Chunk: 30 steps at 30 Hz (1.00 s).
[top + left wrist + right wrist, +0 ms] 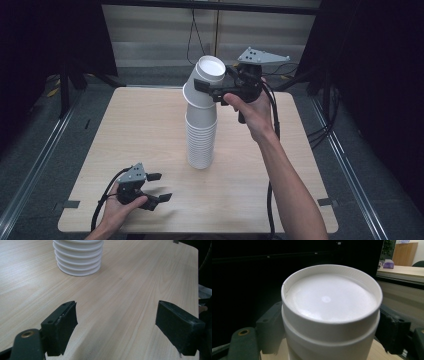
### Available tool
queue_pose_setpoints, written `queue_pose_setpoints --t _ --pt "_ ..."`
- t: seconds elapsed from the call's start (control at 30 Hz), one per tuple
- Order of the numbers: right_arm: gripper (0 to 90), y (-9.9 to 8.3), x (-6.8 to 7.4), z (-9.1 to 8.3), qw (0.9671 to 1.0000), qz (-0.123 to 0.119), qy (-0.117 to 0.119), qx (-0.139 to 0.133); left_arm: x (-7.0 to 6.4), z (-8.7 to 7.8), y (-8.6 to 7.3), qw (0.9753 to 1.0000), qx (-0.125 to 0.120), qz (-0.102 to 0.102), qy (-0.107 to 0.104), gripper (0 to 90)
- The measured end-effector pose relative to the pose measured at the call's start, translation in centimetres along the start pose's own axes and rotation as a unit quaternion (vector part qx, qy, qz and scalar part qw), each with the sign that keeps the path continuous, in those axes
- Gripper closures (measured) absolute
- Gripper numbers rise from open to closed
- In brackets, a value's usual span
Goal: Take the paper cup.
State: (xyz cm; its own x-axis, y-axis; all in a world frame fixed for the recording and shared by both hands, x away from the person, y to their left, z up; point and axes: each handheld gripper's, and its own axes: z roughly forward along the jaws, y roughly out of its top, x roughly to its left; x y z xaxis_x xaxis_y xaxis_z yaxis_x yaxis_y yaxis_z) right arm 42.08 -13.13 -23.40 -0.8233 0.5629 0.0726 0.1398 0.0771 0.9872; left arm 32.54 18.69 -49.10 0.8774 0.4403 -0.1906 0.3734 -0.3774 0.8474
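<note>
Nearest to us, on the wooden table [150, 130], our left gripper [156, 187] rests low over the near edge, well short of the stack of white paper cups [201, 135] and off to its left side. Its jaws are spread wide with nothing between them; in the left gripper view we see bare table top between the two black pads [66, 317], and the ribbed base of the stack [78, 257] stands farther on, apart from them.

The stack of upside-down cups stands about mid-table, upright in its lower part. Above it, the topmost cup [205, 82] is tilted, its bottom leaning toward the far side and to the right, while its rim remains over the cups below; we cannot tell whether it is free of them.

Just past the stack and to its right, our right gripper [212, 90] is raised to the height of that top cup. Its jaws are clamped on the cup's wall, one on each side, as the right gripper view shows, with the cup's recessed bottom [329, 297] facing the camera between the pads [269, 325].
</note>
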Motion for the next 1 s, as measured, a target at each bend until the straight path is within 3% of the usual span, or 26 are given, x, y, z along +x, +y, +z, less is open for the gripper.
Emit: queue_pose_setpoints --t 1.0 --pt "20.3 0.7 0.0 -2.9 0.9983 0.015 0.007 -0.056 0.0 0.0 0.0 1.0000 0.002 -0.001 0.000 17.1"
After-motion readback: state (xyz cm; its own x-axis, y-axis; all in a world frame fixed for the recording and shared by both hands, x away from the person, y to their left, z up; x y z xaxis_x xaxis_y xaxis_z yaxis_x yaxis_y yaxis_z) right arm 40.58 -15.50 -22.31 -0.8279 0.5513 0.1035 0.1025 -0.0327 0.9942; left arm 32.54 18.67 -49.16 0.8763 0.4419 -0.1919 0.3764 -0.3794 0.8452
